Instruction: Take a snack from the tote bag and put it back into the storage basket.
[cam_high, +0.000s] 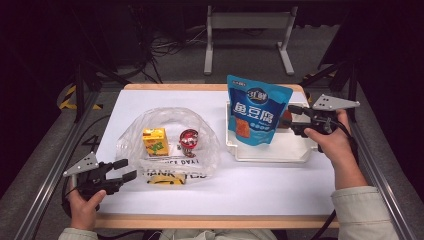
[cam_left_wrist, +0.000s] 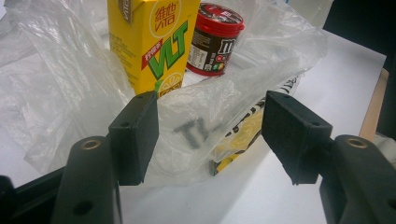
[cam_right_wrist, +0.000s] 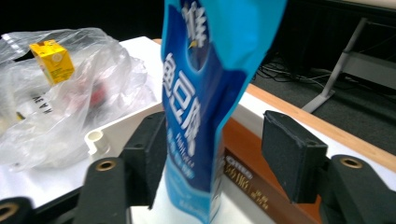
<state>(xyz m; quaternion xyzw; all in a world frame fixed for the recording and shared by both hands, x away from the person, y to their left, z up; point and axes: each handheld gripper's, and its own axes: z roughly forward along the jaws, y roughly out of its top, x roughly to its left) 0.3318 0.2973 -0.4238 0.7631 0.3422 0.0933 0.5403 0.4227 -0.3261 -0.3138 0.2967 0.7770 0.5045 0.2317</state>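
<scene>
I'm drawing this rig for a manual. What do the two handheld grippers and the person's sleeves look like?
Both the left gripper and right gripper are black, each topped by a grey three-cornered plate with small holes. Their jaws end in blocky black pads, on arms with brass-ringed holes. A black cable trails from the right one. The sleeves are pale beige.

A: Between the right gripper (cam_right_wrist: 212, 149)'s black jaws?

B: A blue pouch (cam_high: 256, 110), lighter blue at its edges, with white characters and an orange panel. Behind it sits a white tray (cam_high: 270, 152).

A: Ahead of the left gripper (cam_left_wrist: 210, 135)?

B: A clear plastic bag (cam_high: 167, 142) with black lettering and a yellow patch; beyond it, a yellow carton (cam_left_wrist: 149, 42) lettered green, and a red-lidded dark tub (cam_left_wrist: 215, 37).
</scene>
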